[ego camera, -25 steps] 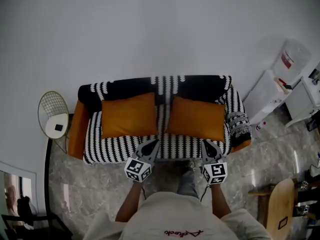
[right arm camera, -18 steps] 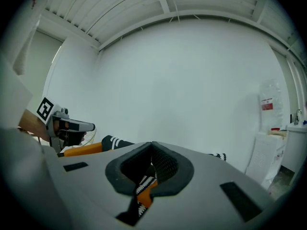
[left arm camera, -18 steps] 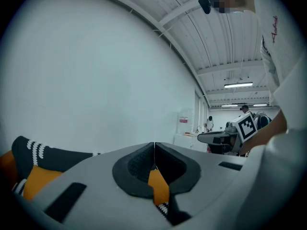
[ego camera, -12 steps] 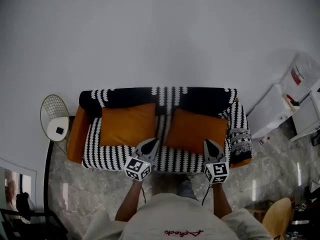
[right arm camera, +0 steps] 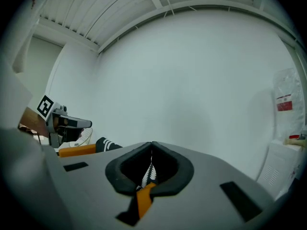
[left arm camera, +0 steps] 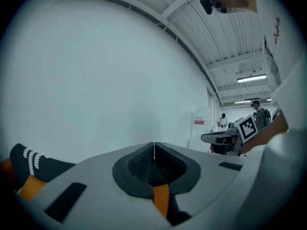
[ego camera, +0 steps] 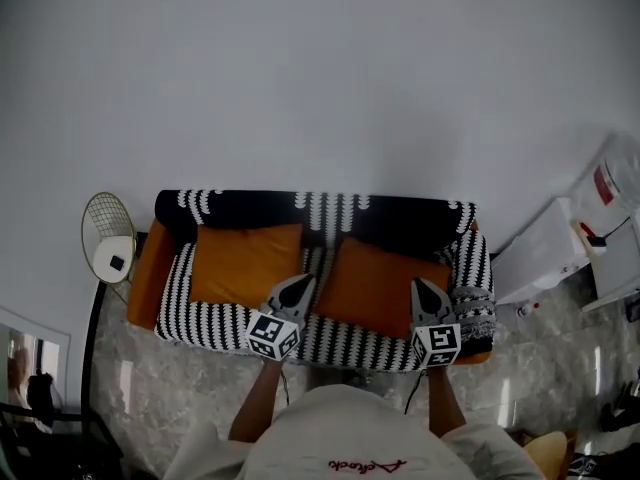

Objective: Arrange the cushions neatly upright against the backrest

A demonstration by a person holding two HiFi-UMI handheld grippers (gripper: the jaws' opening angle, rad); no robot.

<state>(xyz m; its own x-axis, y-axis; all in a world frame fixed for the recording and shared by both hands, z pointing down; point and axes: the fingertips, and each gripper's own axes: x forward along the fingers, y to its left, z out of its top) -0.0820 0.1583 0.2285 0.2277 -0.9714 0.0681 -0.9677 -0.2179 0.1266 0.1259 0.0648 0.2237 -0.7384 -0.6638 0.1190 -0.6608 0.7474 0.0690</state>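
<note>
1. While the left cushion [ego camera: 245, 263] and the right cushion [ego camera: 380, 286] lie on the sofa seat [ego camera: 210, 320], both look slumped below the backrest [ego camera: 320, 208], so arranging seems not yet begun.
2. Left gripper [ego camera: 303, 282] and right gripper [ego camera: 418, 284] hover over the seat's front edge, jaws pressed together, holding nothing.
3. Next, I judge, each gripper must open and take a cushion's edge to stand it up.

The head view looks steeply down from above the person [ego camera: 340, 433] onto the sofa [ego camera: 215, 320], with the white wall [ego camera: 320, 68] at 12 o'clock. Both gripper views look level over their own jaws (very near) at this same wall; the right one sees the left gripper [right arm camera: 89, 124] at 9 o'clock.
</note>
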